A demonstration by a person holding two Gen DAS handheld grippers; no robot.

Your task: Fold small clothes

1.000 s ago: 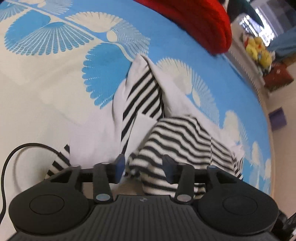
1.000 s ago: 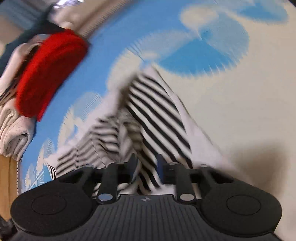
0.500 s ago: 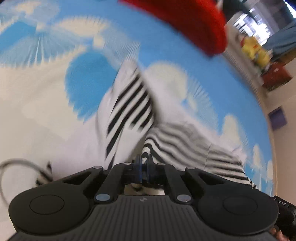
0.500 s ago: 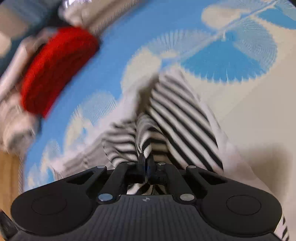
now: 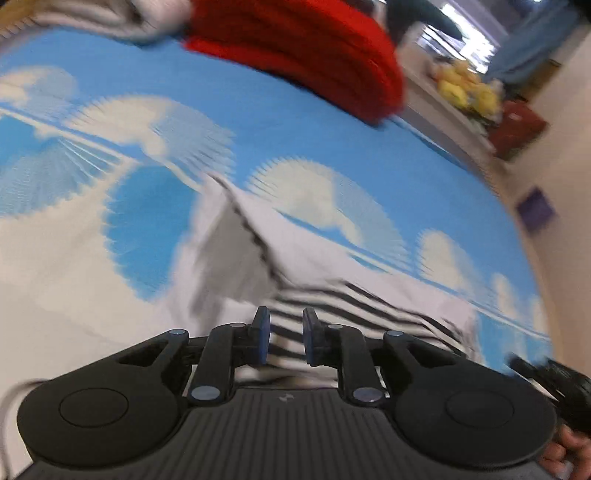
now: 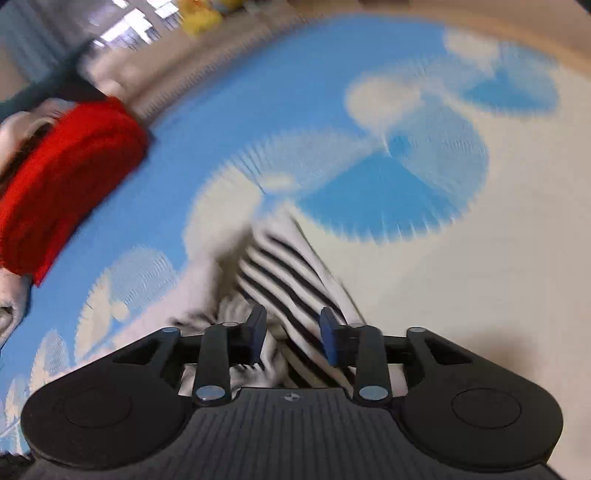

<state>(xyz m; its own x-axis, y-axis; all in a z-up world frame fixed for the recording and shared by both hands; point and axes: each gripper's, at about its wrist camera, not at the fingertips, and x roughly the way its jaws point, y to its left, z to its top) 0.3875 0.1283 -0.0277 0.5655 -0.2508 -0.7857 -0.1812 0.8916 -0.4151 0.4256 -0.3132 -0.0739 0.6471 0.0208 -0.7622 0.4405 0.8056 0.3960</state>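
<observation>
Striped black-and-white garment [image 5: 332, 306] lies crumpled on the blue-and-cream patterned sheet [image 5: 258, 122], well short of the red knit [image 5: 314, 48]. Left tool [image 5: 284, 339] and right tool [image 6: 291, 338] have just been opening, fingers apart over the stripes, pads not pressing on the cloth.

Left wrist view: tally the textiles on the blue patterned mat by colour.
Black-and-white striped garment: 1
Red knit item: 1
Pale folded cloth at the far edge, too blurred to name: 1
Total: 3
</observation>
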